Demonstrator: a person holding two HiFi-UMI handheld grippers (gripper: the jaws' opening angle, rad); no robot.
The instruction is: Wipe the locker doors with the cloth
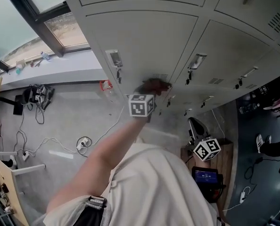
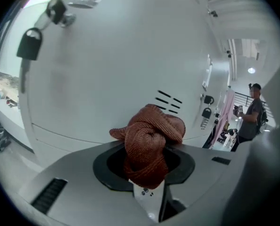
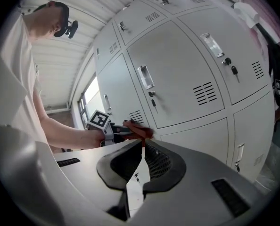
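A reddish-brown knitted cloth (image 2: 149, 138) is bunched between the jaws of my left gripper (image 2: 148, 168), which is shut on it. In the head view the cloth (image 1: 154, 85) presses against a grey locker door (image 1: 144, 41), beside its vent slots (image 2: 168, 101). The left gripper's marker cube (image 1: 141, 105) sits just below the cloth. My right gripper (image 3: 142, 147) is shut and holds nothing; it hangs low at the right, away from the lockers, its marker cube (image 1: 207, 149) facing up. The right gripper view also catches the cloth (image 3: 137, 130) on the door.
A padlock (image 2: 29, 44) and latch hang at the door's upper left. More locker doors (image 3: 177, 69) with handles and keys run to the right. Cables (image 1: 36, 142) lie on the floor under a window (image 1: 36, 18). A wooden stand (image 1: 222, 166) is below the right gripper. A person (image 2: 251, 112) stands far down the aisle.
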